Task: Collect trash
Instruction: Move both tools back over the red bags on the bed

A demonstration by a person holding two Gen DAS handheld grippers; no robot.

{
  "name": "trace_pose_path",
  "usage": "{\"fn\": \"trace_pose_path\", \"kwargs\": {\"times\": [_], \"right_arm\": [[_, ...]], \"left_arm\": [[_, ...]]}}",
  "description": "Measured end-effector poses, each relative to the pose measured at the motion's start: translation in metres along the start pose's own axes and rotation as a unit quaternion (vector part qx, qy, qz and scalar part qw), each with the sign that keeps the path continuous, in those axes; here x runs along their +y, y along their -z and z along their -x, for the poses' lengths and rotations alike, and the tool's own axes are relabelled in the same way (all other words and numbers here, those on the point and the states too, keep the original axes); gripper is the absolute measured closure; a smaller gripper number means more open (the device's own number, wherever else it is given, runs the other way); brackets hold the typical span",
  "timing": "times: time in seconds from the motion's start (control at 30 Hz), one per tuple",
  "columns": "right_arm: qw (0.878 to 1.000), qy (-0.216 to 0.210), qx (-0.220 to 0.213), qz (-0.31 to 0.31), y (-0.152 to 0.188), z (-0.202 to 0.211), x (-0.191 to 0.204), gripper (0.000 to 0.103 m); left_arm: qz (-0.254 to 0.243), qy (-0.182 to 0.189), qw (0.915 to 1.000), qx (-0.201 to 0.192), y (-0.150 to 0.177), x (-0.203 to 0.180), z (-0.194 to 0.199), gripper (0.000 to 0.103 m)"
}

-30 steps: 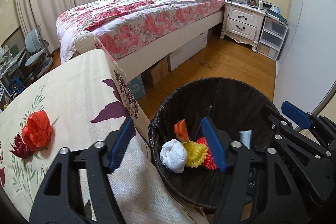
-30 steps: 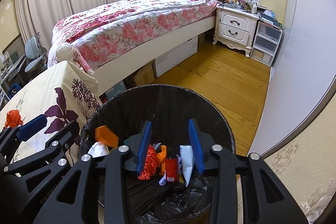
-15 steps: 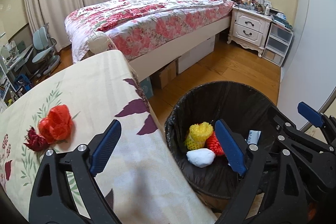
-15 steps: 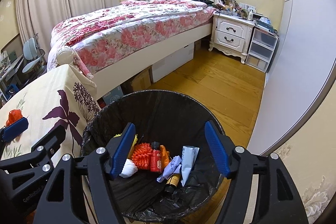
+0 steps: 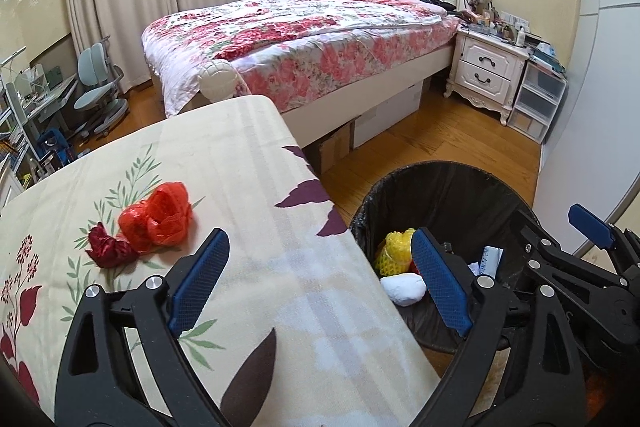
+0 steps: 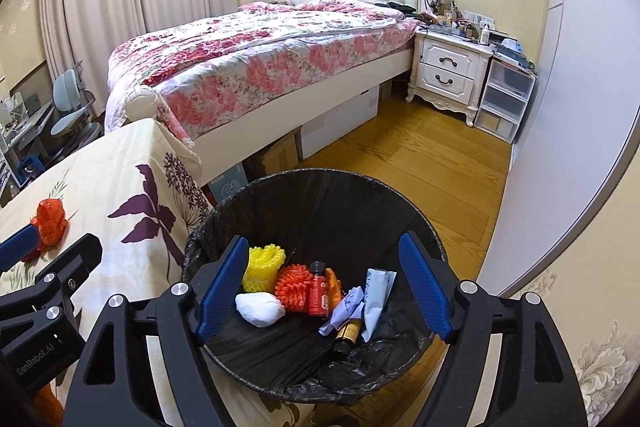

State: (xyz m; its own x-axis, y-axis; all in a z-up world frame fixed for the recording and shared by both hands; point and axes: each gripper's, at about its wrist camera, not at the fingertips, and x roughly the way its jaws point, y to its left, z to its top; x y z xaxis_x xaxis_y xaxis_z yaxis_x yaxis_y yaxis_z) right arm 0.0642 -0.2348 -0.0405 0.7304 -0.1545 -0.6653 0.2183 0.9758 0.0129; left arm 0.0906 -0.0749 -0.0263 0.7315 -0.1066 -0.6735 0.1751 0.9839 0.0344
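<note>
Both grippers have just let go of their trash. The right gripper [image 6: 322,287] has just been opening its jaws, and now they stand wide over the bin [image 6: 404,195] at the lower centre of the frame, with nothing between the pads. One second ago the jaws were narrow above the red bottle [image 6: 318,287]; now the bottle lies in the black liner beside the orange spiky ball [image 6: 294,285], the yellow foam net [image 6: 262,265] and the white wad [image 6: 260,309].

The left gripper [image 5: 320,283] is also wide open and empty. Its view has shifted away from the bin toward the flowered table cloth [image 5: 248,163]. There, at the left of the frame, the orange plastic bag [image 5: 162,217] and the dark red wrapper [image 5: 108,249] remain, touching each other. I judge that these two are the next pieces to collect.

On the body of the left gripper, at the lower left of the right view, I read "GenRobot.AI". The print on the white pouch [image 6: 376,291] is probably text, but too small to read.
</note>
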Motion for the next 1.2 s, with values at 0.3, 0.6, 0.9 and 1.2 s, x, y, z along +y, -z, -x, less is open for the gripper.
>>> {"fn": "trace_pose_path", "kwargs": {"times": [0.3, 0.6, 0.9, 1.2], "right_arm": [[0.999, -0.027, 0.008, 0.028, 0.007, 0.002, 0.035, 0.027], [0.996, -0.063, 0.019, 0.054, 0.013, 0.003, 0.075, 0.027], [0.992, -0.096, 0.028, 0.079, 0.017, 0.0, 0.115, 0.027], [0.987, -0.116, 0.036, 0.103, 0.018, -0.006, 0.142, 0.027]], "left_arm": [[0.027, -0.029, 0.9992, 0.008, 0.013, 0.039, 0.007, 0.013], [0.066, -0.07, 0.9949, 0.029, 0.032, 0.097, 0.008, 0.013], [0.098, -0.101, 0.9891, 0.043, 0.043, 0.139, 0.013, 0.013], [0.107, -0.112, 0.9864, 0.057, 0.041, 0.16, 0.001, 0.013]]}}
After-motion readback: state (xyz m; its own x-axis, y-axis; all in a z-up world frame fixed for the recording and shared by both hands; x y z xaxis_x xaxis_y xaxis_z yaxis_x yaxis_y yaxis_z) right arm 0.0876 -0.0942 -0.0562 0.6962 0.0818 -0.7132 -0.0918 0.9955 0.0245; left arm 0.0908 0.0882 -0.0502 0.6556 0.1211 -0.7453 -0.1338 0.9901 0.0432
